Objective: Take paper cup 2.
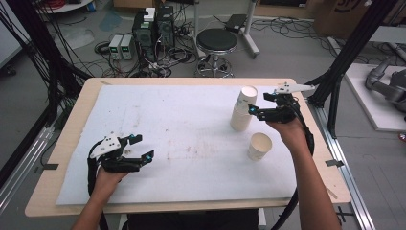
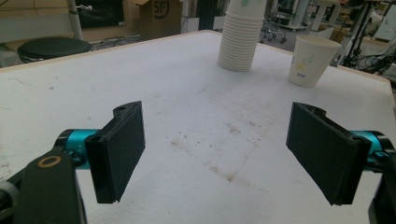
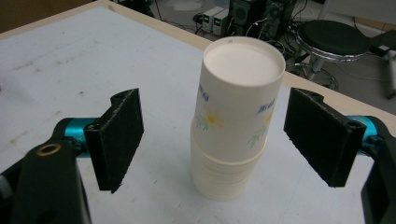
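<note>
A stack of white paper cups (image 1: 242, 111) stands upside down on the bench, its top cup printed with small flowers. A single cup (image 1: 259, 146) of the same kind stands upright, mouth open, near it at five o'clock.

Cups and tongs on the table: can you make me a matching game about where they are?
Things:
1. stack of cups
2. single cup
3. left tongs
4. right tongs

Places or states:
A. open over bare white mat near the table's front left
B. upside down, stacked
C. open, beside the stack's top
D. alone, mouth up

Pairs: 1-B, 2-D, 3-A, 4-C
</note>
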Demonstrator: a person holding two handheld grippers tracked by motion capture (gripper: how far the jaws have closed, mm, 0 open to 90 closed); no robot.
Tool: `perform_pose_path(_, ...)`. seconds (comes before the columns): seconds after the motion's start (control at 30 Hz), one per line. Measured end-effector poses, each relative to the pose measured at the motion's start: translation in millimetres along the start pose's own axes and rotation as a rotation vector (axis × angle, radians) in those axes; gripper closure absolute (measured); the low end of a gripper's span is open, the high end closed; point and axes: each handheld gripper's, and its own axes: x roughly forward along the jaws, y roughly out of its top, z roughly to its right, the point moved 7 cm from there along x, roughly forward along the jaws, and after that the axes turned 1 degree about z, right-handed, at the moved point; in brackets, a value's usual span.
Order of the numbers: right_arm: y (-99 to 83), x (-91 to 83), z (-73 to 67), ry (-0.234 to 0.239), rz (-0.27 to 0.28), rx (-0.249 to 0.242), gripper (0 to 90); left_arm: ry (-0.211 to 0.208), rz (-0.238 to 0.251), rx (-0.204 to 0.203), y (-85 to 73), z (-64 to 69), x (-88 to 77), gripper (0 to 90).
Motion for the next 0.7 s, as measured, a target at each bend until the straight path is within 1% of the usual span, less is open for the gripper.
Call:
perform_pose_path(0.03,4.2,5.3,2.5,-0.002,-0.024,-0.005,20.4,-0.002,-0.001,0.004,0.1,0.2,-0.2,19.6)
perform_pose_path(0.07,6.4,7.5,3.7,-0.006,-0.029,-0.003,20.4,-0.003,-0.002,0.004,0.1,0.3,-0.4,19.6)
perform_pose_path(0.17,11.5,14.2,7.2,-0.022,-0.047,-0.022,20.4,-0.006,0.0,0.0,0.0,0.4,-0.7,19.6)
perform_pose_path(0.27,13.5,19.3,9.3,-0.019,-0.057,-0.011,20.4,-0.005,-0.002,0.0,-0.2,-0.1,-0.9,19.6)
perform_pose_path(0.3,15.1,24.7,11.7,-0.027,-0.075,-0.007,20.4,-0.005,0.0,0.0,-0.2,-0.2,-0.9,19.6)
perform_pose_path(0.33,16.3,27.2,12.0,-0.018,-0.071,0.002,20.4,-0.005,0.001,-0.001,-0.1,-0.2,-0.9,19.6)
perform_pose_path(0.53,12.9,43.7,17.5,-0.001,-0.109,0.039,20.4,-0.005,0.001,-0.003,-0.2,-0.7,-0.6,19.6)
perform_pose_path(0.7,12.1,50.8,17.0,-0.008,-0.119,0.024,20.7,-0.007,0.0,-0.003,-0.6,-1.4,-0.4,19.6)
